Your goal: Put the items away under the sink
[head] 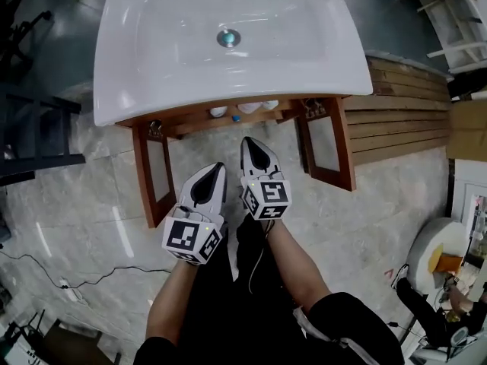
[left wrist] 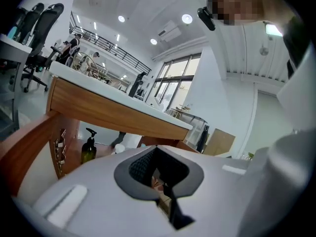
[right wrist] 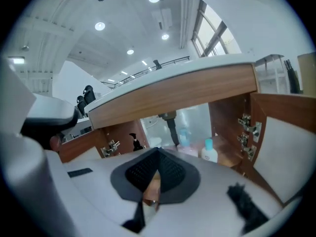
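- Under the sink (head: 152, 52), on the shelf (right wrist: 232, 157) of the open wooden cabinet (head: 190, 116), stand the items: a dark pump bottle (left wrist: 89, 148) at the left side and a white bottle with a blue cap (right wrist: 209, 151) at the right side, near the right door hinges.
- A pale blue bottle (right wrist: 183, 136) stands just beside the drain pipe (right wrist: 173, 125), between the other two; its label can't be made out.
- Left door (head: 152, 175) and right door (head: 329, 147) both swung open toward the person.
- Left hand-held gripper (head: 218, 169): jaws together, nothing between them, in front of the cabinet opening, apart from the items.
- Right hand-held gripper (head: 248, 143): jaws together, empty, just beside the left one and a bit nearer the shelf.
- Grey marble floor (head: 76, 204) below; stacked wooden planks (head: 396, 112) right of the cabinet.
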### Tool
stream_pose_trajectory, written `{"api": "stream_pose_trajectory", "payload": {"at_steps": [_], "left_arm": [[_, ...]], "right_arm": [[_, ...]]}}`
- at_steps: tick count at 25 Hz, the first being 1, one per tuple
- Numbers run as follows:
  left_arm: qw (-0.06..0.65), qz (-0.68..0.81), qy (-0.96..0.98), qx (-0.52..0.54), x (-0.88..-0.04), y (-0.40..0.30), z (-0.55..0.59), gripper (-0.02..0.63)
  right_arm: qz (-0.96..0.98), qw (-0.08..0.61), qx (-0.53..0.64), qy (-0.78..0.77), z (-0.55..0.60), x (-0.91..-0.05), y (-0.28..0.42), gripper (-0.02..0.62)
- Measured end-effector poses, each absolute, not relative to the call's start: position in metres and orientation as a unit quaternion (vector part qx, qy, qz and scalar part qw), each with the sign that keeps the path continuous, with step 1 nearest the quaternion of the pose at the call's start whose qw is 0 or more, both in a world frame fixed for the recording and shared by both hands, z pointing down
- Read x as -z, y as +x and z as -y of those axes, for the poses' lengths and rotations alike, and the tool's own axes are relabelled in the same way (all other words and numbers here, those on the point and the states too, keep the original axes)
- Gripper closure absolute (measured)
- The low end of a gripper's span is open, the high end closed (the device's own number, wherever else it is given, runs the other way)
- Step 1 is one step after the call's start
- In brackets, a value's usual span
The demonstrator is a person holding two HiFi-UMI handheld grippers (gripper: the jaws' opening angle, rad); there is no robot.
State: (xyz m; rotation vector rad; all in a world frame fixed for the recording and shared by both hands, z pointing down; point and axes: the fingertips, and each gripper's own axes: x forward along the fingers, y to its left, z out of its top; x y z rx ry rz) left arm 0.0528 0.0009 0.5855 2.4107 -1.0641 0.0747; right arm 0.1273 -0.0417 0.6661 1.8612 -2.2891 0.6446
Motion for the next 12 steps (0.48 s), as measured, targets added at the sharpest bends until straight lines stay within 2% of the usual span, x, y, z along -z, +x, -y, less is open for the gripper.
{"api": "stream_pose_trajectory", "payload": {"at_steps": [12], "left_arm": [[0.278, 0.421, 0.862, -0.055, -0.450, 0.036, -0.052, 0.601]], "right_arm": [[0.755, 0.100, -0.254, 0.596, -0.033, -0.510, 0.119, 0.580]]}}
